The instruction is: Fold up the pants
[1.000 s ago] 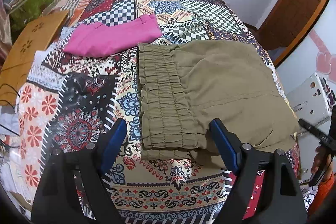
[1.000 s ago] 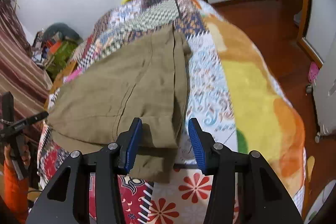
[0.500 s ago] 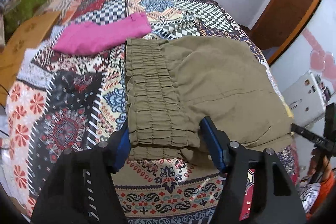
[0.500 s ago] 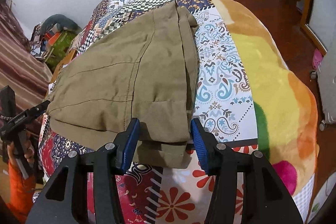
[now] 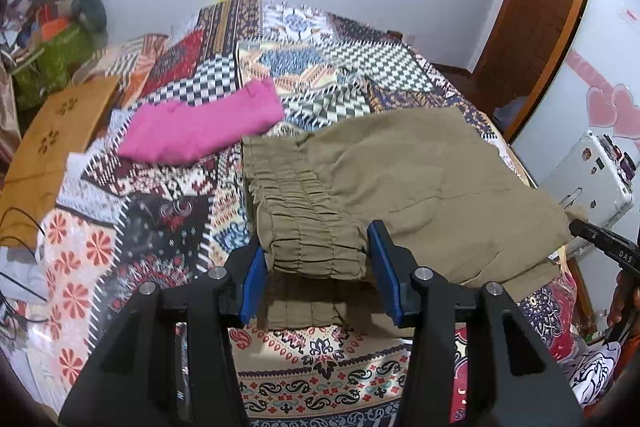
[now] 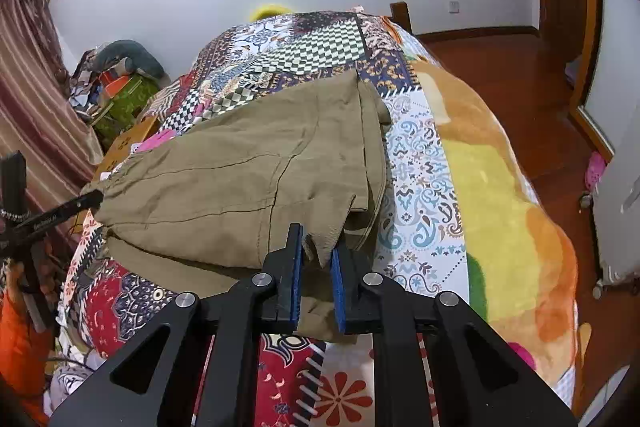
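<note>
Olive-green pants lie folded across a patchwork bedspread. My left gripper is closing on the gathered elastic waistband, which is bunched between the blue pads and raised off the bed. In the right wrist view the same pants stretch away to the left. There my right gripper is closing, its pads pinching the near corner of the leg hem. Each gripper shows at the edge of the other's view: the right gripper and the left gripper.
A folded pink garment lies beyond the waistband. A wooden board and a heap of clutter sit left of the bed. A white case stands at the right. Wooden floor lies past the bed's yellow-orange side.
Both grippers' jaws have narrowed onto the pants' near edge, left on the waistband, right on the hem. Both have risen a little, and the near edge has lifted off the bedspread.
</note>
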`<action>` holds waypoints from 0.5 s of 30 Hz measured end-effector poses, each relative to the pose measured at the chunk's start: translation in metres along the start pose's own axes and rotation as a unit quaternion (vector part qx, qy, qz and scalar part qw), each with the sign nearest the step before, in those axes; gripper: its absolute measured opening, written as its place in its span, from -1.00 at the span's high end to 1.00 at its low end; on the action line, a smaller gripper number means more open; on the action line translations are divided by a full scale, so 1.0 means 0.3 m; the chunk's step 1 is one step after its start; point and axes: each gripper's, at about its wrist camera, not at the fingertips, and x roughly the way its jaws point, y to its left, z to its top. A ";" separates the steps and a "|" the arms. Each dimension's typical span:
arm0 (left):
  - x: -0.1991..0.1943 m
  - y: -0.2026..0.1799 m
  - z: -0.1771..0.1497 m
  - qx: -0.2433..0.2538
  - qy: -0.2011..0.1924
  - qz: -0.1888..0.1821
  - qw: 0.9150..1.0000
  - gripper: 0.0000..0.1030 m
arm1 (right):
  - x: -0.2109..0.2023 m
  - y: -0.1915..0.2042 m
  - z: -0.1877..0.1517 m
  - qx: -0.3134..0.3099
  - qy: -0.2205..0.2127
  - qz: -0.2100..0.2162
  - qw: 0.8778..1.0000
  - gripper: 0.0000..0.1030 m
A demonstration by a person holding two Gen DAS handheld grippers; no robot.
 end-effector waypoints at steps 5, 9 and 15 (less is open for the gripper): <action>-0.019 -0.005 0.001 0.008 -0.001 -0.001 1.000 0.06 | -0.006 0.006 -0.026 -0.003 0.008 0.001 1.000 0.82; 0.007 0.003 -0.030 0.011 0.016 -0.004 1.000 0.06 | 0.001 -0.002 -0.050 0.001 0.018 -0.003 1.000 0.82; 0.067 0.028 -0.087 -0.008 0.049 -0.010 0.999 0.06 | 0.052 -0.014 -0.086 0.002 0.049 -0.007 0.999 0.82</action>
